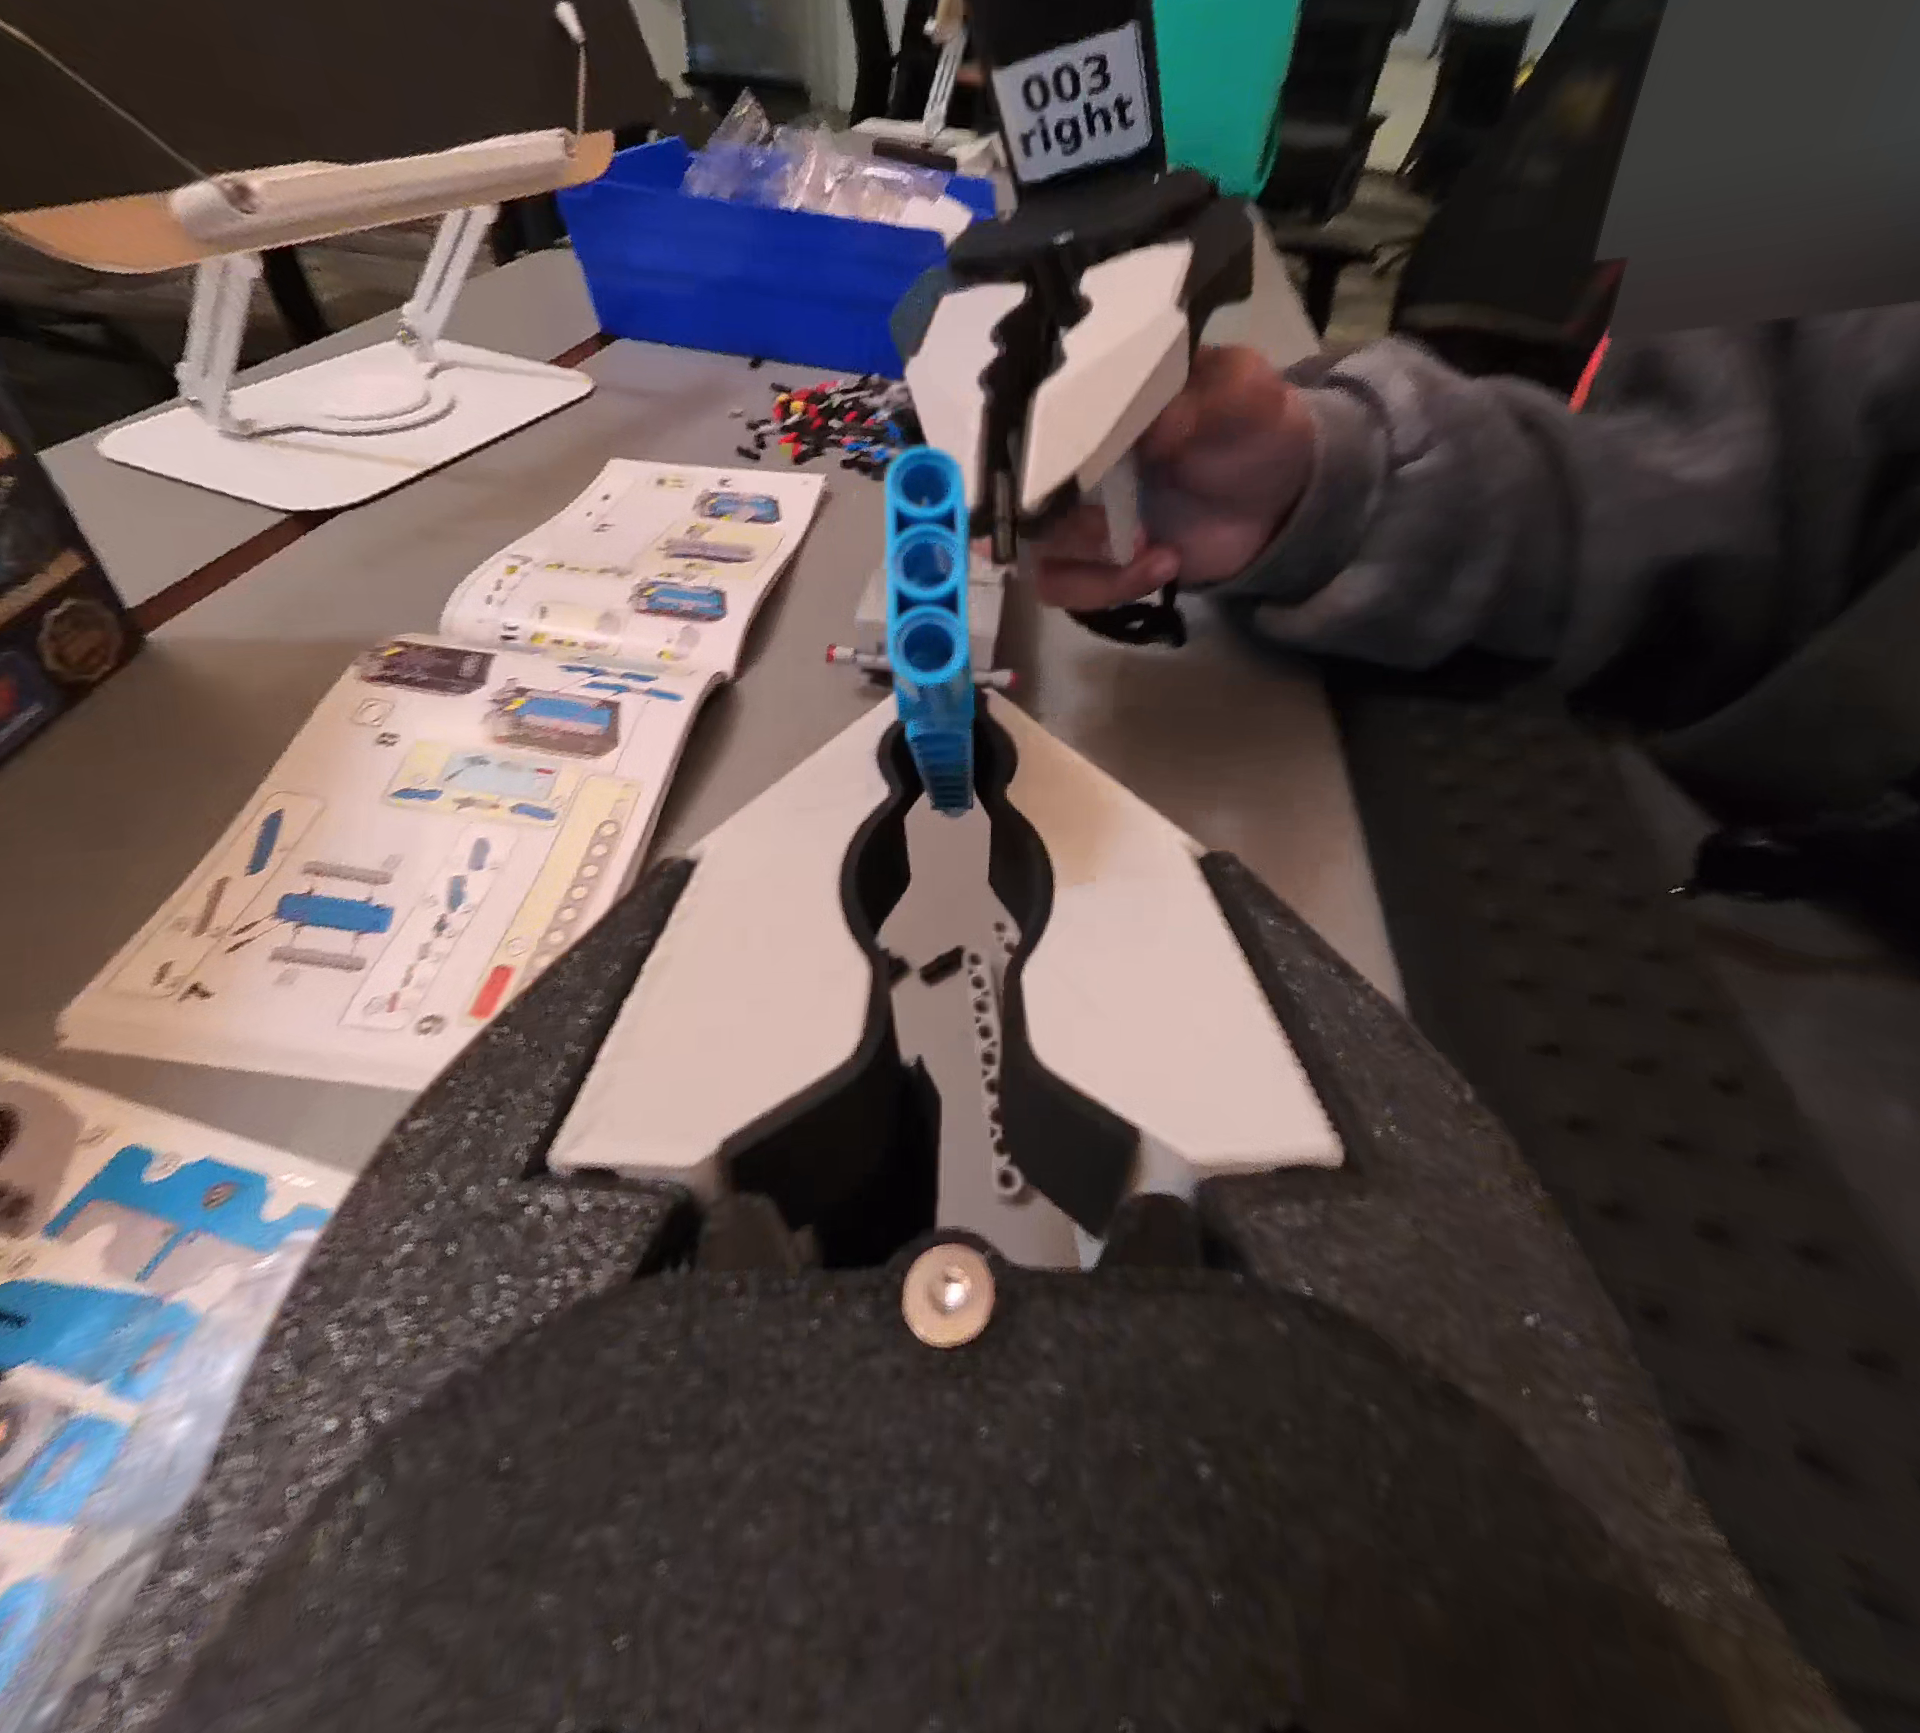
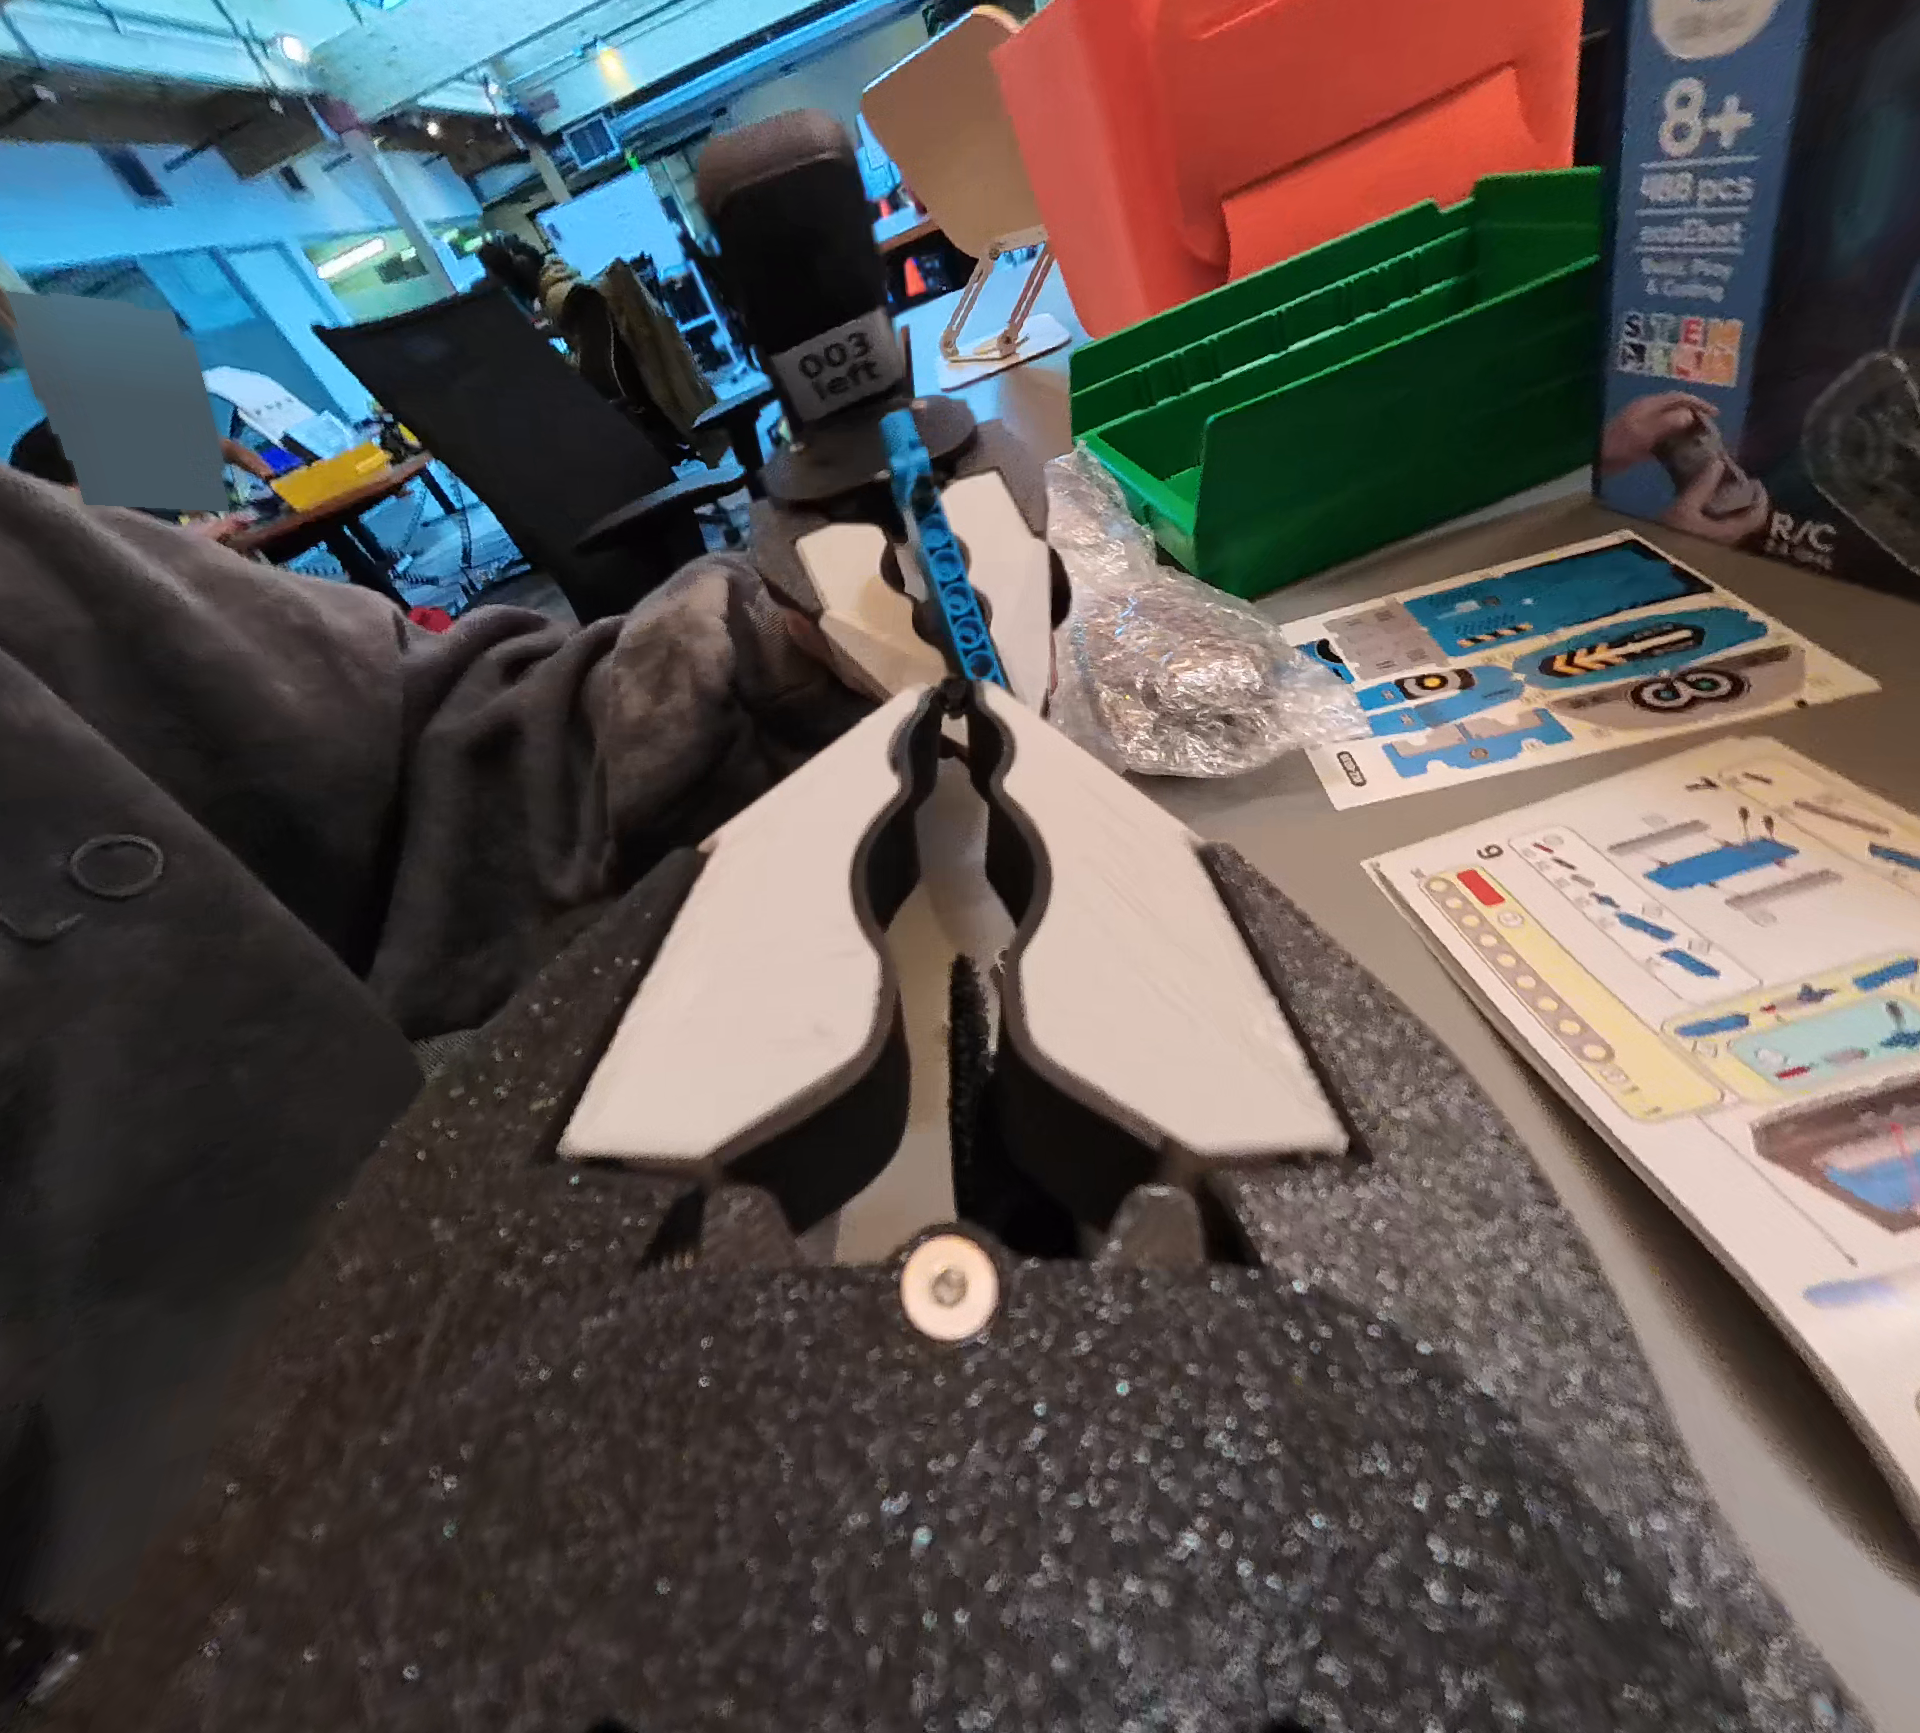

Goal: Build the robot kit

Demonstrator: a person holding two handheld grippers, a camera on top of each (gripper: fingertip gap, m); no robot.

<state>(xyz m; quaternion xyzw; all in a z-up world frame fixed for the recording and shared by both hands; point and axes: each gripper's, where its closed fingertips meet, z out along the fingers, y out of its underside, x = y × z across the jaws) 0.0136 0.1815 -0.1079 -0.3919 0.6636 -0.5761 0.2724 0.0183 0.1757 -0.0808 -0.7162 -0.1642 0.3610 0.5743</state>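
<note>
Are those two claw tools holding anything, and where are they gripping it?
The left gripper pinches a blue holed building beam by its lower end. The right gripper is shut on a small dark piece at its tips.

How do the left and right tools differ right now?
The left tool is shut on a blue beam that stands up from its tips. The right tool is shut too, with only something small and dark at its tips, too small to name. The left tool carries the beam; the right tool's tips sit close beside it. Both have white fingers.
</note>
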